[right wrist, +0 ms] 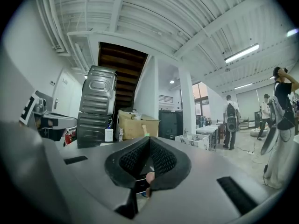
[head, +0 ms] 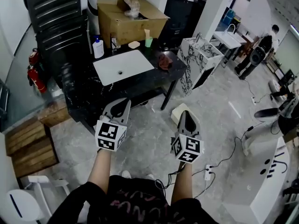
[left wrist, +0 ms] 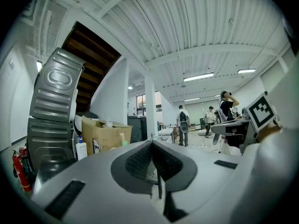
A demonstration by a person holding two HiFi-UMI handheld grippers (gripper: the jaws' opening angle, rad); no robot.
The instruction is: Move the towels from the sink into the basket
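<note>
Well back from counter (head: 159, 77), person holds left gripper (head: 120, 107) and right gripper (head: 186, 118) level, jaws of both closed tip to tip, nothing held: standoff posture, no reach begun. Sink (head: 122, 66) basin looks bare; reddish towel (head: 165, 61) on counter just right of it. Marbled bin (head: 198, 55) at counter end is likely the basket

No legible text, number or brand is found in any view. The cube (head: 110, 135) of the left claw (head: 124, 101) and the cube (head: 188, 148) of the right claw (head: 186, 114) carry black-and-white square code patterns only. Pink lettering on the person's dark shirt (head: 135, 204) is too blurred to read; the white bottle (head: 98, 48) label is too small.
</note>
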